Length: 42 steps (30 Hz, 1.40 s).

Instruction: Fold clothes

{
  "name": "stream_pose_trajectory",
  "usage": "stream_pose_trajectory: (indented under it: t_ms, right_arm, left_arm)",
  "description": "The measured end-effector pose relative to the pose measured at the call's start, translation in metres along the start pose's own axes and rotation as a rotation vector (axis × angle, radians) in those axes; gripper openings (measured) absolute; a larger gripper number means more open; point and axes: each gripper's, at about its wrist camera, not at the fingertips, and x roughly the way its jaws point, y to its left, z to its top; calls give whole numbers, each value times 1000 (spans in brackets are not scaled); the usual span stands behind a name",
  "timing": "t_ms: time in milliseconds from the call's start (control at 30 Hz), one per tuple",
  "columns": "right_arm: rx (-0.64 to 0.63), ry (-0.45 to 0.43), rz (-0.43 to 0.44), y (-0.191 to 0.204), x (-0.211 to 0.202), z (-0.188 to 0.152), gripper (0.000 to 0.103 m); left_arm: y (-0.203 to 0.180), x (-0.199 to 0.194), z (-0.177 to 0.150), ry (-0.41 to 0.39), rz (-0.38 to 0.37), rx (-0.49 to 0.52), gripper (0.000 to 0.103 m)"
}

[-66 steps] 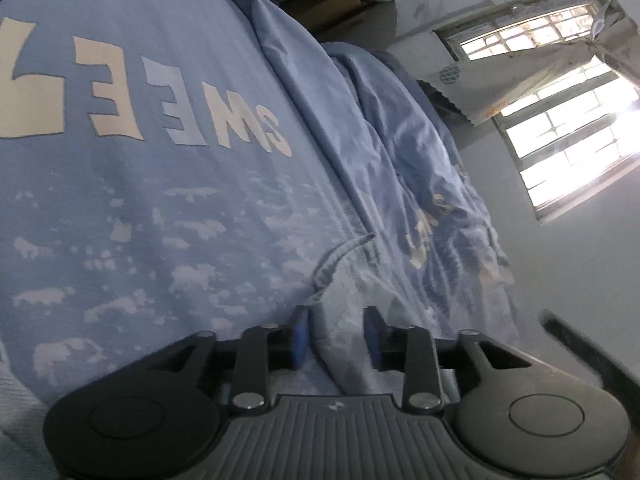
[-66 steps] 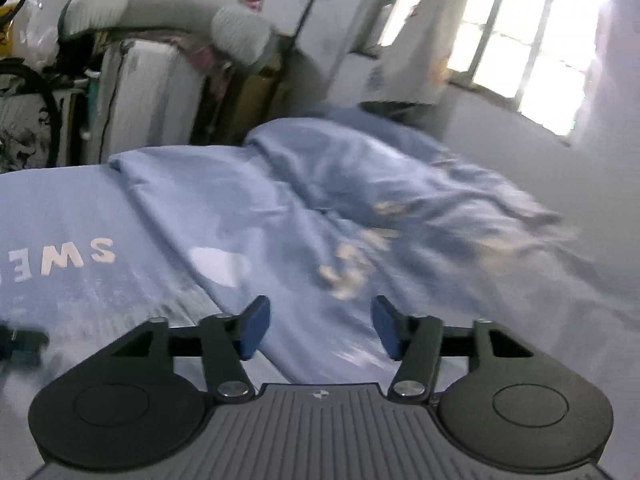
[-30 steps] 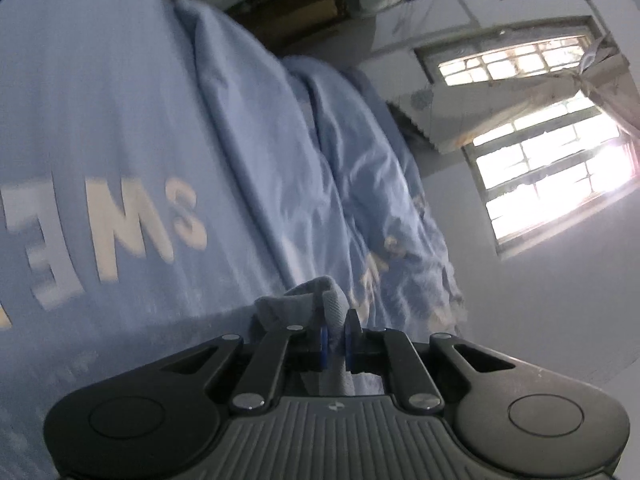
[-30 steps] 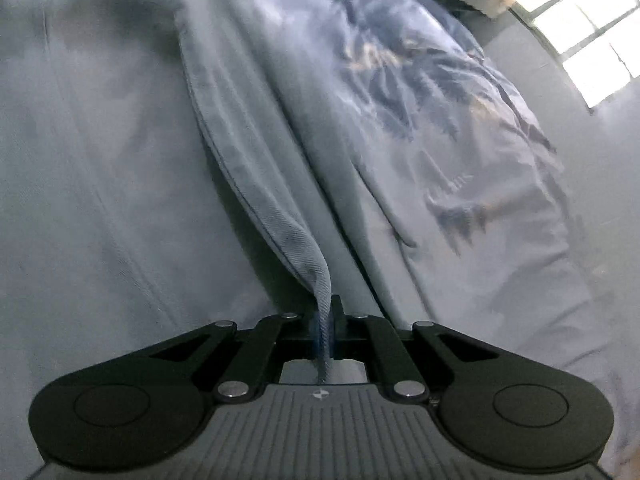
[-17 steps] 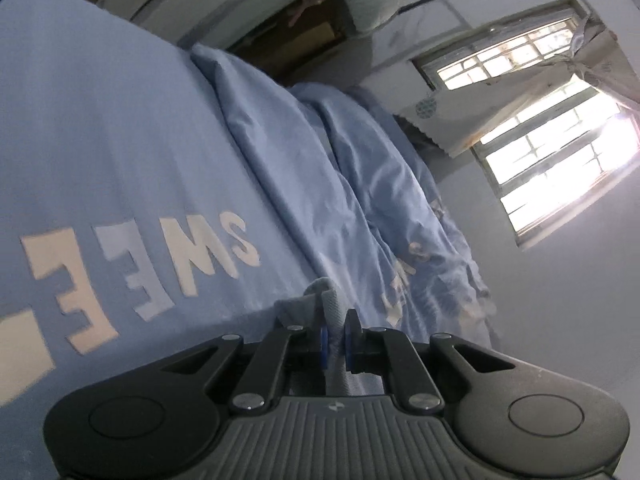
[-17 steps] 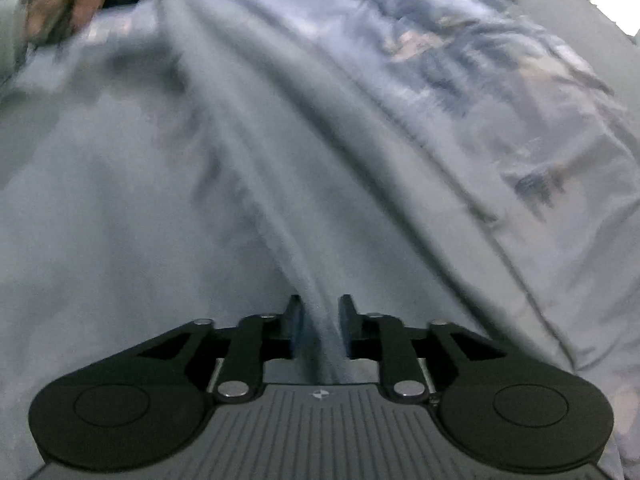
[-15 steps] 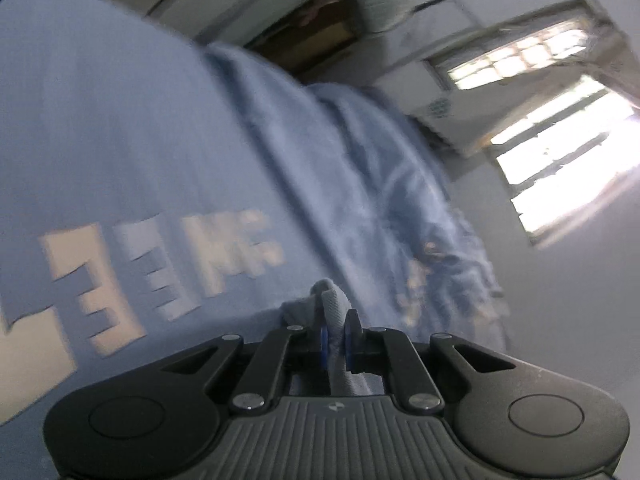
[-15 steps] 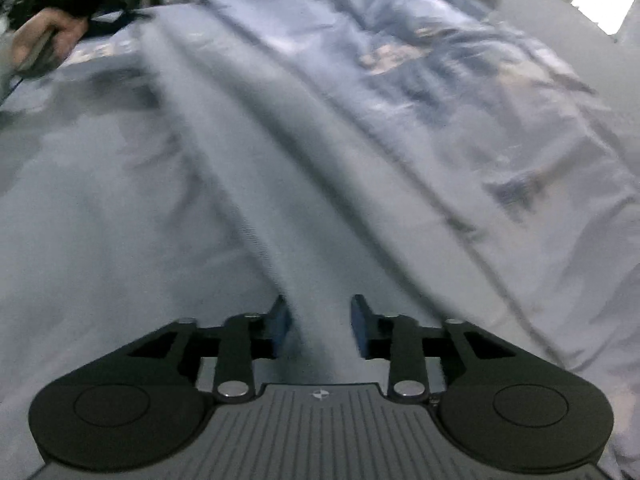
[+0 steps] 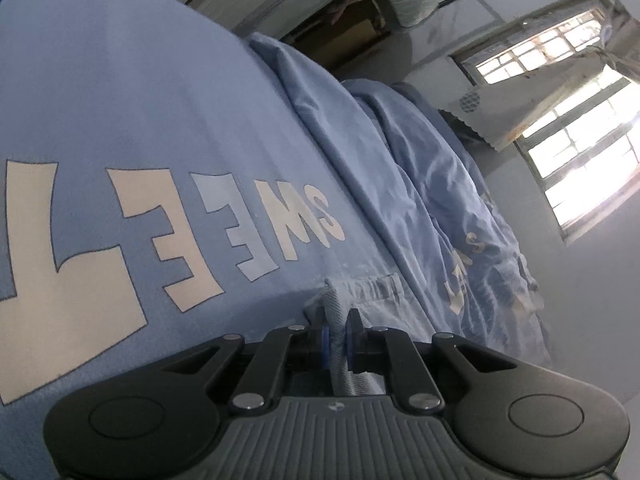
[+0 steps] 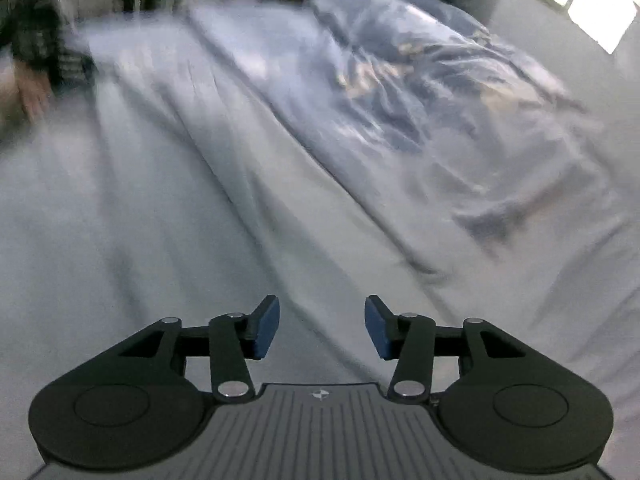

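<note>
Your left gripper [image 9: 335, 338] is clamped on a bunched fold of the pale blue garment [image 9: 362, 292], which rises straight up between its blue pads [image 9: 325, 340]. The cloth's hem runs off ahead and to the right of the tips. To the left of that gripper spreads the blue bedsheet [image 9: 132, 100] with large white letters [image 9: 168, 224], and a crumpled blue quilt [image 9: 448, 200] lies ahead to its right, below the window [image 9: 576, 140]. Your right gripper [image 10: 322, 330] hangs with its jaws wide apart, holding nothing. The garment [image 10: 168, 184] lies flat just beneath and ahead of it, blurred, with a long crease running away from the tips
</note>
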Motion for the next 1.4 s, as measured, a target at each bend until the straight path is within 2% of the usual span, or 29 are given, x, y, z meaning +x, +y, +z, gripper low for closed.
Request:
stream_pose_trajectory:
  t_ms: [33, 167, 200, 267, 367, 467, 667, 733, 767, 833, 967, 1067, 1133, 1200, 1300, 1400]
  right_arm:
    - [-55, 27, -26, 5, 12, 1, 49]
    - [-104, 83, -1, 17, 53, 3, 46]
    - [-105, 90, 2, 16, 61, 2, 42]
    - [-83, 100, 24, 11, 74, 0, 22]
    - [-2, 37, 0, -8, 73, 0, 13]
    - [79, -40, -134, -30, 76, 10, 11]
    - [128, -15, -510, -37, 97, 26, 13]
    - [169, -20, -566, -39, 90, 25, 22]
    - [188, -33, -583, -41, 82, 22, 29]
    - [264, -56, -594, -49, 57, 16, 35]
    - [425, -127, -574, -61, -15, -10, 42]
    - [519, -178, -567, -58, -82, -44, 48]
    - [575, -206, -583, -51, -130, -71, 53]
    - [620, -226, -599, -37, -177, -96, 54]
    - [689, -247, -633, -11, -243, -134, 56]
    - [738, -259, -668, 19, -294, -168, 64]
  left_arm:
    - [0, 0, -1, -2, -2, 5, 7]
    - [1, -2, -3, -12, -11, 18, 7]
    - [2, -2, -3, -13, -14, 21, 7]
    - [3, -2, -4, -14, -22, 23, 7]
    - [4, -2, -4, -16, -27, 31, 7]
    - [3, -2, -5, -18, -26, 41, 7]
    - [4, -2, -6, -18, -26, 51, 7]
    - [4, -2, -6, -17, -25, 50, 9]
    - [4, -2, -6, -17, -24, 49, 11]
    - [5, -2, -6, -16, -29, 45, 12]
    - [6, -4, -6, -16, -56, 39, 14]
    - [5, -9, -6, -20, -96, 29, 30]
    - [0, -19, -6, -32, -116, 19, 56]
    - [-4, -30, -7, -45, -133, 8, 70]
    - [-15, -58, -7, -60, -143, -5, 74]
    - [-28, -93, -4, -73, -166, 8, 77]
